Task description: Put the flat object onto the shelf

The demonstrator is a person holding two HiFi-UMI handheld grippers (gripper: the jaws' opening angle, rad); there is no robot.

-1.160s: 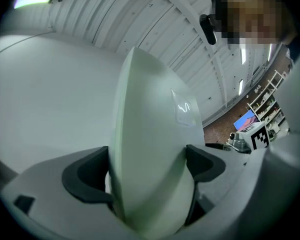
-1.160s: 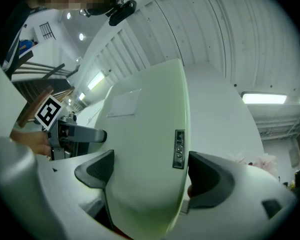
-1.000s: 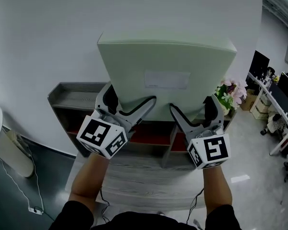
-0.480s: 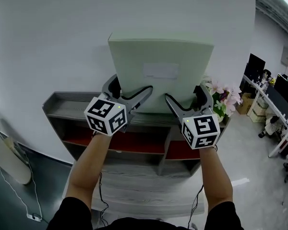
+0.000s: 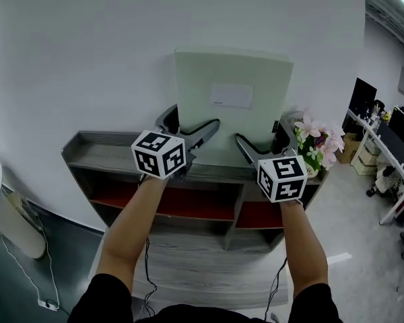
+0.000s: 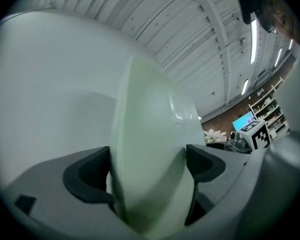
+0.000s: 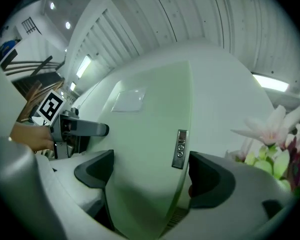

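The flat object point(image 5: 233, 106) is a pale green slab with a white label, upright against the white wall above the grey shelf unit's top point(image 5: 101, 152). My left gripper point(image 5: 188, 134) is shut on its lower left edge, and my right gripper point(image 5: 261, 142) is shut on its lower right edge. In the left gripper view the flat object point(image 6: 147, 169) fills the gap between the jaws edge-on. The right gripper view shows the flat object point(image 7: 145, 149) clamped, with small buttons point(image 7: 180, 149) on its side edge. Whether its bottom edge touches the shelf top is hidden by the grippers.
A pot of pink and white flowers point(image 5: 320, 140) stands on the shelf top just right of my right gripper. The shelf unit has red-backed compartments point(image 5: 188, 204) below. A white bin point(image 5: 10, 210) stands on the floor at left. Desks with monitors point(image 5: 390, 140) are far right.
Both grippers have carried the flat object up and away towards the wall, with the left one shifting right. It now stands smaller and more upright above the shelf top.
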